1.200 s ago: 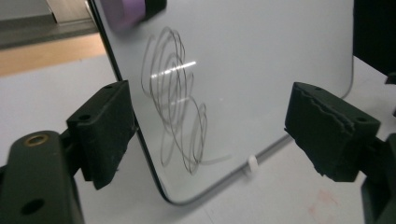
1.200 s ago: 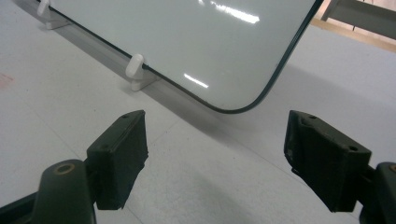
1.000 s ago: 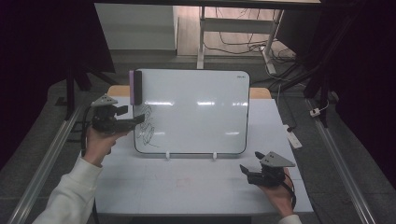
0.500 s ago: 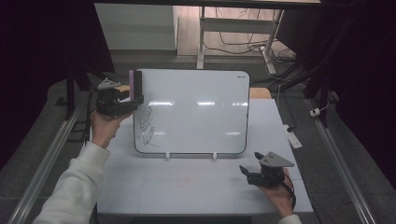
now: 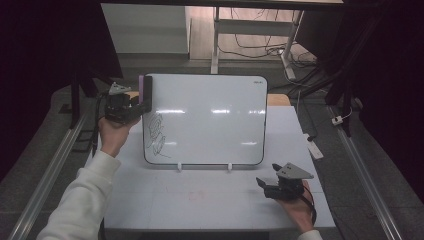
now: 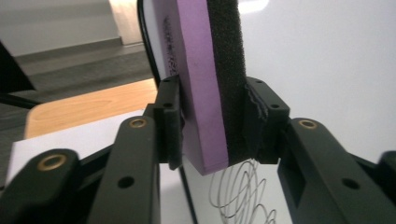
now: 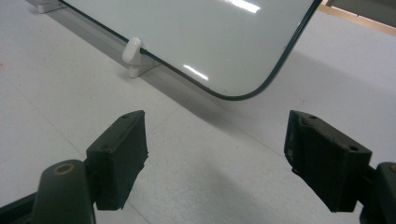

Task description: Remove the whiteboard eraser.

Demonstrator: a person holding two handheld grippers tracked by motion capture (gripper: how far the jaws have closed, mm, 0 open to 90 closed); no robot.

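A white whiteboard (image 5: 210,120) stands upright on two white clips on the table, with a black scribble (image 5: 157,135) on its lower left. At its top left edge is a purple eraser with a black foam face (image 5: 145,89). My left gripper (image 5: 142,106) has just been closing its jaws and is now shut on the eraser. In the left gripper view both pads press the eraser (image 6: 201,70) within my left gripper (image 6: 212,123), and the scribble (image 6: 243,186) lies just below. My right gripper (image 5: 265,186) rests open near the table's front right, in front of the whiteboard's lower corner (image 7: 210,37).
The white table (image 5: 200,200) carries a small white item (image 5: 315,149) at its right edge. A wooden board (image 5: 277,99) lies behind the whiteboard. Metal rails (image 5: 55,165) run along both sides. A white clip (image 7: 133,53) props the board's bottom edge.
My left gripper rose from beside the scribble to the board's top left edge and closed its jaws on the purple eraser. The right gripper stayed still.
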